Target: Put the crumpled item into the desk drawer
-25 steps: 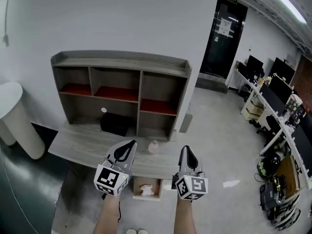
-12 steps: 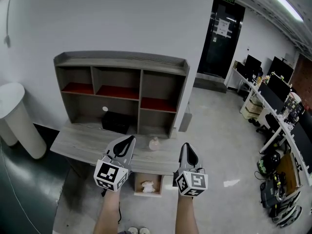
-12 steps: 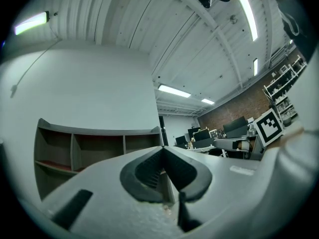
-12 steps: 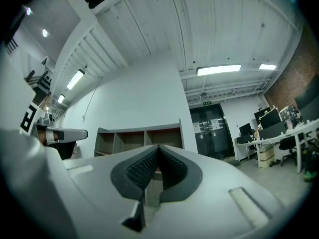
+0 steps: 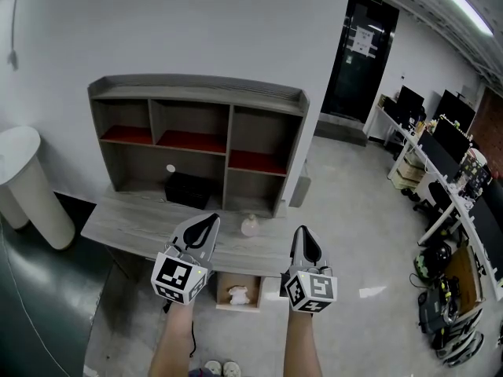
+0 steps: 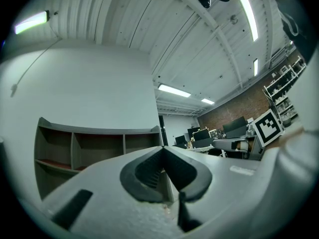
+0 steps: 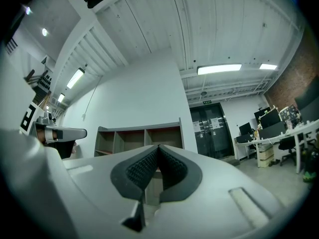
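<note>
A white crumpled item (image 5: 238, 294) lies in the open drawer (image 5: 222, 287) that juts out under the grey desk (image 5: 118, 225). A second pale lump (image 5: 250, 226) rests on the desktop by the shelf unit (image 5: 196, 144); what it is I cannot tell. My left gripper (image 5: 207, 221) (image 6: 162, 148) hovers over the desk's front edge, shut and empty. The right gripper (image 5: 305, 234) (image 7: 158, 147) hangs beside it, past the desk's right end, jaws pressed together with nothing between them. Both point up and away from the drawer.
A black box (image 5: 187, 188) and a small white knob (image 5: 170, 168) sit in the shelf unit's lower bay. A white round stand (image 5: 23, 181) is at the left. Office desks with monitors (image 5: 440, 144) line the right side, and a dark door (image 5: 363, 49) is behind.
The view has drawn back a little, so the drawer and the crumpled item show more fully below the desk edge. Both grippers stay shut and side by side.
</note>
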